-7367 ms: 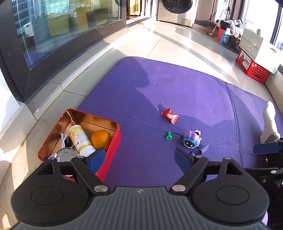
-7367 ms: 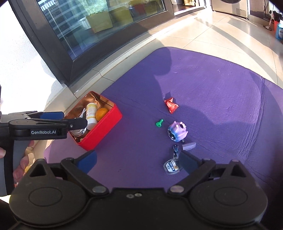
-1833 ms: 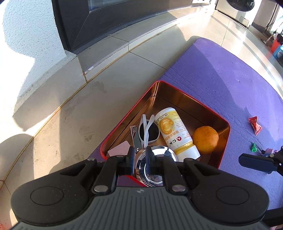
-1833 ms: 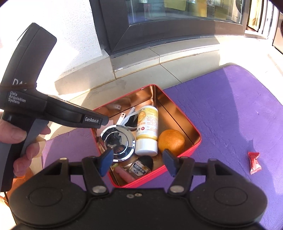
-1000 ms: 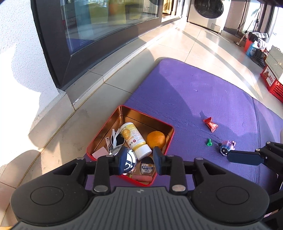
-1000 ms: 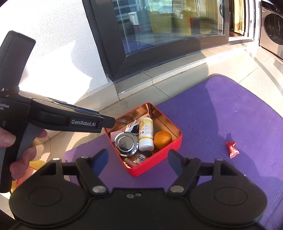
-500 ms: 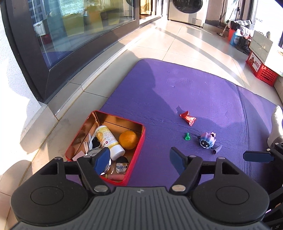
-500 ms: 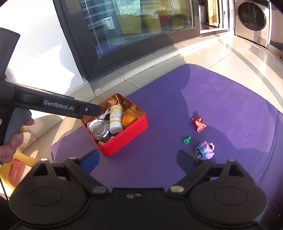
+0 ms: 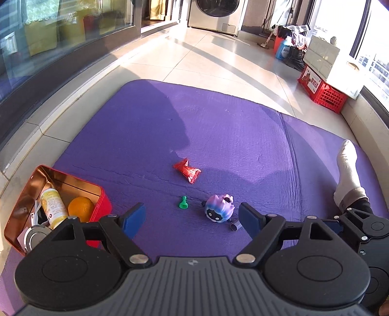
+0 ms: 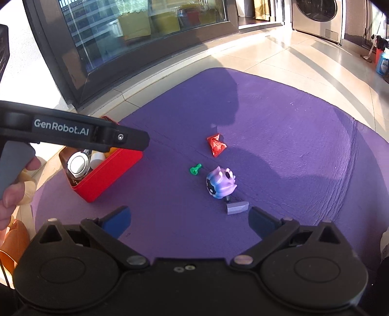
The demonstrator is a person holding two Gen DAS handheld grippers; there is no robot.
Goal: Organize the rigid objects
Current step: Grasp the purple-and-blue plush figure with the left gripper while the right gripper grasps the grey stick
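A red tin box [image 9: 103,204] [image 10: 107,172] sits at the mat's left edge, holding a white bottle [image 9: 52,205], an orange [image 9: 81,209] and a shiny metal disc [image 10: 77,164]. On the purple mat [image 9: 218,136] lie a red candy wrapper [image 9: 187,169] [image 10: 216,145], a green pawn [image 9: 183,202] [image 10: 195,169], a purple-blue toy creature [image 9: 218,211] [image 10: 220,185] and a small grey block [image 10: 236,207]. My left gripper [image 9: 192,218] is open and empty, above the mat right of the box. My right gripper [image 10: 189,220] is open and empty, near the block.
A glass window wall [image 9: 48,41] runs along the left. A washing machine [image 9: 216,12] stands at the back. A red crate [image 9: 323,87] with a white box stands at the back right. A socked foot [image 9: 347,167] rests on the mat's right side.
Both grippers have pulled back from the box and swung right toward the loose items on the mat. The left gripper's jaws, shut over the box earlier, are now wide open.
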